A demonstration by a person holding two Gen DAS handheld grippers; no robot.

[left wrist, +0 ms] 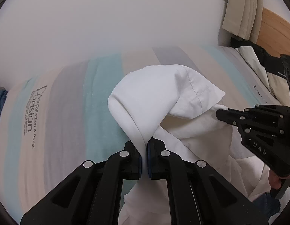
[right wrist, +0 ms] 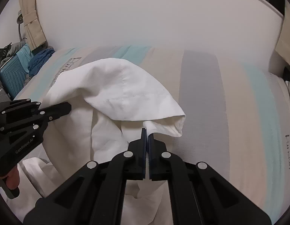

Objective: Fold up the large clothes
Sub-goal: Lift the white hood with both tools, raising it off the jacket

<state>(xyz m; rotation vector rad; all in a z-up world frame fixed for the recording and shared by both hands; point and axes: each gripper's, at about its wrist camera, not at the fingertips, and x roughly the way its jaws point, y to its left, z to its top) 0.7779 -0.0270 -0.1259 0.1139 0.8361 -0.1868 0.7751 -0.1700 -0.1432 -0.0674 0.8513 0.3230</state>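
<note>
A large white garment (left wrist: 152,91) hangs lifted above a striped bed (left wrist: 69,101). My left gripper (left wrist: 144,142) is shut on a rolled fold of the cloth, which loops up and over ahead of its jaws. In the same view my right gripper (left wrist: 223,113) comes in from the right, pinching the garment's hemmed edge. Seen from the right wrist, the right gripper (right wrist: 147,134) is shut on a thin fold of the white garment (right wrist: 115,91) below a draped hemmed flap. The left gripper (right wrist: 67,107) reaches in from the left, its tips against the cloth.
The bed cover (right wrist: 220,97) has beige, grey and teal stripes with printed lettering. A white wall (right wrist: 145,18) rises behind it. Beige curtains (left wrist: 242,7) hang at the back. A teal suitcase (right wrist: 12,75) and blue clothes (right wrist: 39,60) lie beside the bed at left.
</note>
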